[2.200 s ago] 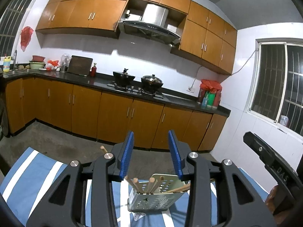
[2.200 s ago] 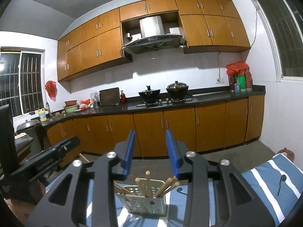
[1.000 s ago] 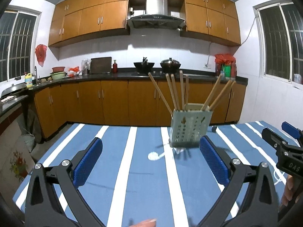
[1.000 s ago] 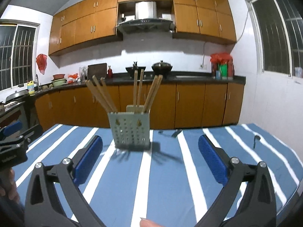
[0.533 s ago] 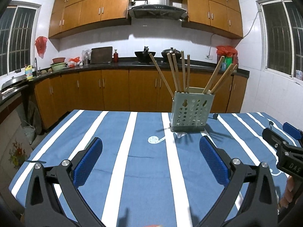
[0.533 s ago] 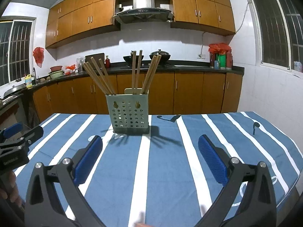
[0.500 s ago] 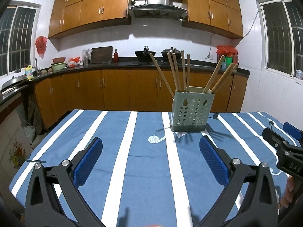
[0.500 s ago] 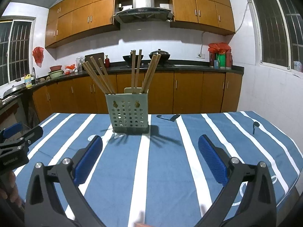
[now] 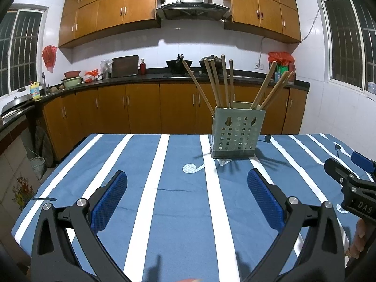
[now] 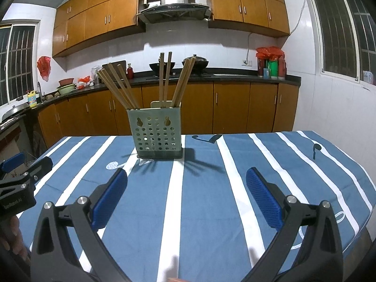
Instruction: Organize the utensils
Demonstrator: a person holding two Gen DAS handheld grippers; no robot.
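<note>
A pale green perforated utensil holder (image 9: pixel 237 134) stands upright on the blue-and-white striped tablecloth (image 9: pixel 178 188), with several wooden chopsticks (image 9: pixel 218 82) standing in it. It also shows in the right wrist view (image 10: pixel 158 136) with the chopsticks (image 10: pixel 164 80). My left gripper (image 9: pixel 186 188) is open and empty, held low over the table's near side, well short of the holder. My right gripper (image 10: pixel 185 185) is open and empty, at a similar distance. Each gripper shows at the edge of the other's view.
Wooden kitchen cabinets and a dark counter (image 9: pixel 164 77) with pots run behind the table. The table's near-left edge (image 9: pixel 25 213) drops to the floor. The right table edge (image 10: pixel 362 176) curves away near a tiled wall.
Both grippers went from nearly shut above the holder to wide open and pulled back to the near side. In the last half second almost nothing moved.
</note>
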